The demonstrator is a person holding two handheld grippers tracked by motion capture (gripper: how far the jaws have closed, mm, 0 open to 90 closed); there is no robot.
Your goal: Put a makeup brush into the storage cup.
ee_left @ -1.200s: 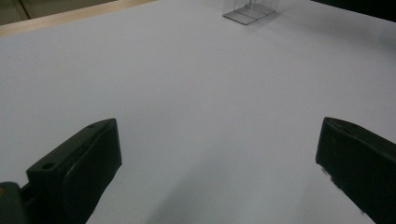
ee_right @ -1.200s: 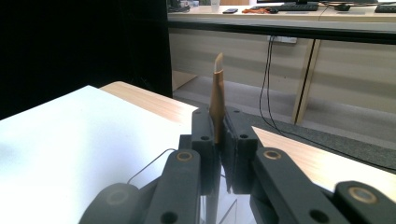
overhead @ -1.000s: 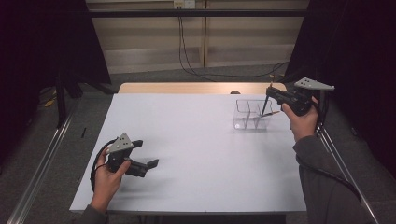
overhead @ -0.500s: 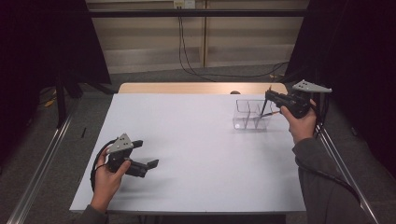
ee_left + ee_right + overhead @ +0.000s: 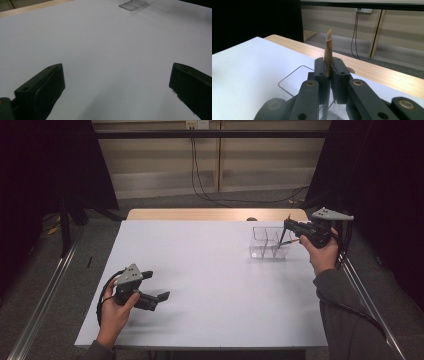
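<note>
Right gripper raised over the clear divided box at the far right of the white surface, jaws pressed together on a thin brown stick with a slanted tip, standing upright between the pads. Left gripper low over the near left of the surface, jaws spread wide with nothing between them, well apart from the box.

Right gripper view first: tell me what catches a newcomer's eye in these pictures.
A thin wooden stick stands clamped upright between the right gripper fingers, just above a clear plastic box at the white table's far right. Near the front left edge, the left gripper rests open over bare tabletop.
</note>
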